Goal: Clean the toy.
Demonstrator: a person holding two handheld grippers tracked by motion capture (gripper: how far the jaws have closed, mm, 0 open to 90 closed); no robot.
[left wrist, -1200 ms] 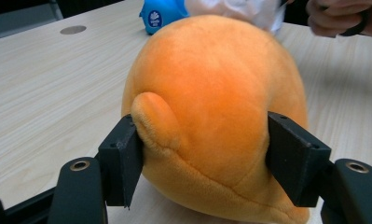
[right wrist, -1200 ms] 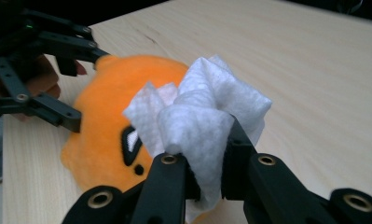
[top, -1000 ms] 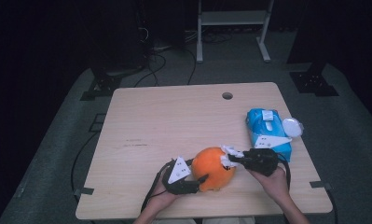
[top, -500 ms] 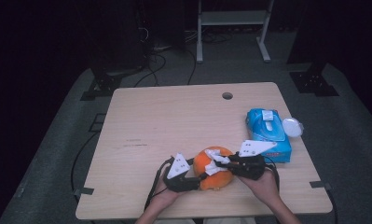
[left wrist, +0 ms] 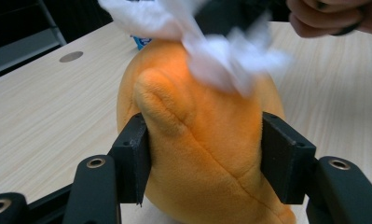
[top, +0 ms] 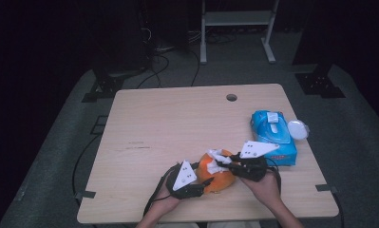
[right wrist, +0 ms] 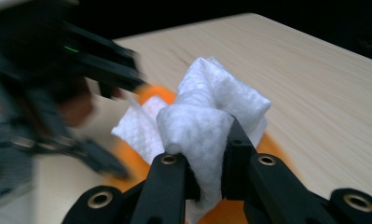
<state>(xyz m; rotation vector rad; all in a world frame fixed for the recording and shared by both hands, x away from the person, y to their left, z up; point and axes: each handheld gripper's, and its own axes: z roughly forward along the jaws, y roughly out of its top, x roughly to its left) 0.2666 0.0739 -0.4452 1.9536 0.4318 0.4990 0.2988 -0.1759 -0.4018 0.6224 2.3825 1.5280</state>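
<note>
An orange plush toy (top: pixel 216 178) sits near the table's front edge. My left gripper (top: pixel 203 184) comes at it from the left and is shut on it. In the left gripper view both black pads press into the plush toy's (left wrist: pixel 202 140) sides, and the left gripper's (left wrist: pixel 204 158) jaws have just been closing on it. My right gripper (top: pixel 223 165) comes from the right, shut on a crumpled white tissue (top: pixel 218 156) that rests on the toy's top. In the right gripper view the tissue (right wrist: pixel 207 112) bulges out above the right gripper (right wrist: pixel 211 156), with orange plush (right wrist: pixel 273 144) beneath it.
A blue pack of wipes (top: pixel 272 135) lies at the right side of the wooden table (top: pixel 177 123), with a white round lid (top: pixel 298 128) beside it. A cable hole (top: pixel 231 97) is near the far edge. Stand legs and cables lie on the floor beyond.
The right gripper has moved left with the tissue, from beside the toy onto its top. The left jaws have closed tighter on the toy, which now looks lower and squashed.
</note>
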